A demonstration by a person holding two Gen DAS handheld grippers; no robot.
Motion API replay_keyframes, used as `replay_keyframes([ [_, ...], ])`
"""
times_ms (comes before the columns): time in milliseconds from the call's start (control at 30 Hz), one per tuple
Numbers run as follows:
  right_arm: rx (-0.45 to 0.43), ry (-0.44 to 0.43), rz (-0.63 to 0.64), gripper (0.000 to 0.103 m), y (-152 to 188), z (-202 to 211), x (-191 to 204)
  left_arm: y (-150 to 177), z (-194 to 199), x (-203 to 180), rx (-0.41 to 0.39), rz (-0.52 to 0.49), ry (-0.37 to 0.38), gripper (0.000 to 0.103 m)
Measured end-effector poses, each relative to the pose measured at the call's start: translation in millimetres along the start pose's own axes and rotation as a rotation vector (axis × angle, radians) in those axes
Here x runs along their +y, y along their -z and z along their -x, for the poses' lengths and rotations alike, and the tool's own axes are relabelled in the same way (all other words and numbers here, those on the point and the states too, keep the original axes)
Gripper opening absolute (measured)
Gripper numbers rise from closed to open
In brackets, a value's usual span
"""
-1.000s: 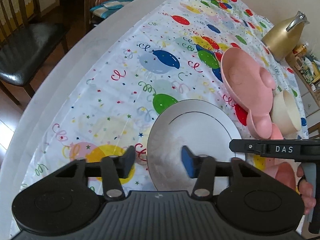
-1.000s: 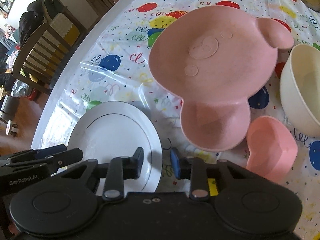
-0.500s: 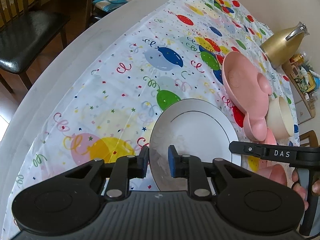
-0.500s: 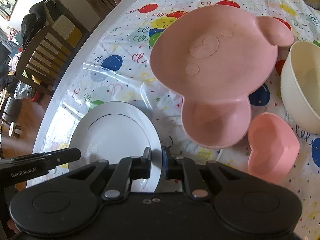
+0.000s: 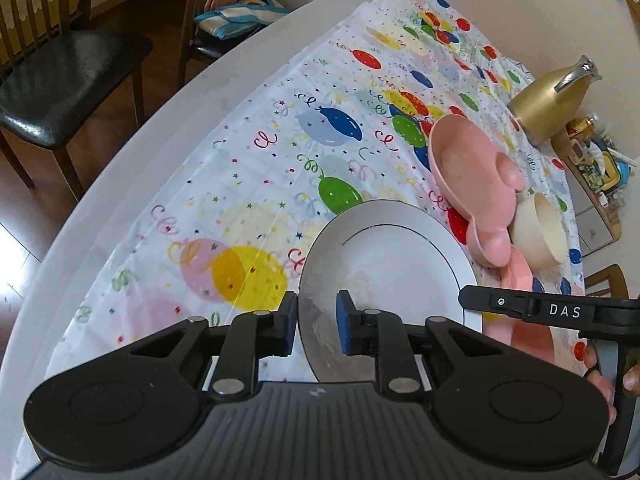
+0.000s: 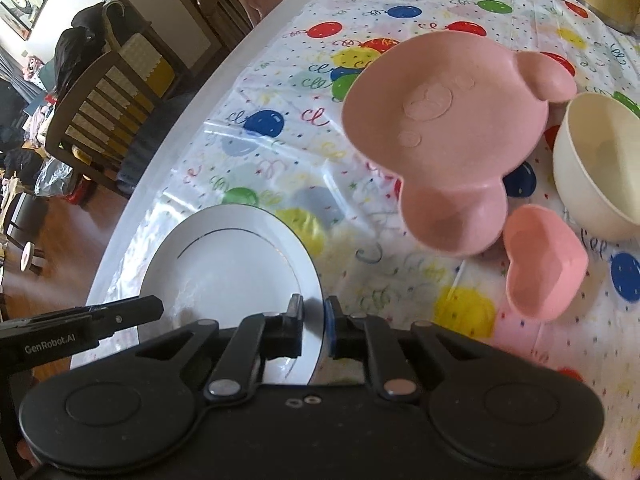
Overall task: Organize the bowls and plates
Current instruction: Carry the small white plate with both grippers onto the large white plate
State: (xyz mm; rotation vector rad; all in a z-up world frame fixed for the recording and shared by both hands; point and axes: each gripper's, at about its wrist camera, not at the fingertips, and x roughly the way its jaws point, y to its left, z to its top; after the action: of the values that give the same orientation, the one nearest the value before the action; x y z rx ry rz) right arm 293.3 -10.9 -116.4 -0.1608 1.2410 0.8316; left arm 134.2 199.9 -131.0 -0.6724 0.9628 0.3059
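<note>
Both grippers pinch the rim of the same white plate [image 5: 390,264]. Left gripper [image 5: 317,322] has its jaws nearly shut on the plate's left edge, one blue pad under the rim and the other on top. Right gripper [image 6: 313,326] is closed still tighter on the opposite edge, the thin rim passing between its pads. The plate sits just ahead of both sets of fingers, tilted slightly and apparently clear of the balloon-print tablecloth [image 5: 256,184].

Beyond the right gripper and to its right lie the pink bear-shaped plate [image 6: 448,136], the cream bowl [image 6: 596,168] and, nearer, the small pink heart bowl [image 6: 544,264].

To carry this well, both hands should rise and travel together at one pace; if one leads, the plate will twist and the rim may slip from a pad. Keep it level, since only the thin edges are held. If it is bound for the pink plate, approach from above, lower it flat and centred, and ease the jaws apart only once its weight rests there.
</note>
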Motion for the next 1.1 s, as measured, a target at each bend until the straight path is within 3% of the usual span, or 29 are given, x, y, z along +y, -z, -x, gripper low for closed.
replay_keyframes([
  [333, -0.035, 0.012, -0.021, 0.010, 37.6, 30.0, 18.5, 31.3, 33.8, -0.4, -0.005, -0.036, 0.029, 0.020],
  [633, -0.070, 0.026, -0.082, 0.009, 91.4, 58.9, 22.2, 67.9, 54.6, -6.6, 0.027, -0.103, 0.065, 0.020],
  [1100, -0.126, 0.085, -0.250, 0.009, 174.8, 103.5, -18.3, 120.9, 54.3, -60.2, 0.119, -0.257, 0.157, 0.020],
])
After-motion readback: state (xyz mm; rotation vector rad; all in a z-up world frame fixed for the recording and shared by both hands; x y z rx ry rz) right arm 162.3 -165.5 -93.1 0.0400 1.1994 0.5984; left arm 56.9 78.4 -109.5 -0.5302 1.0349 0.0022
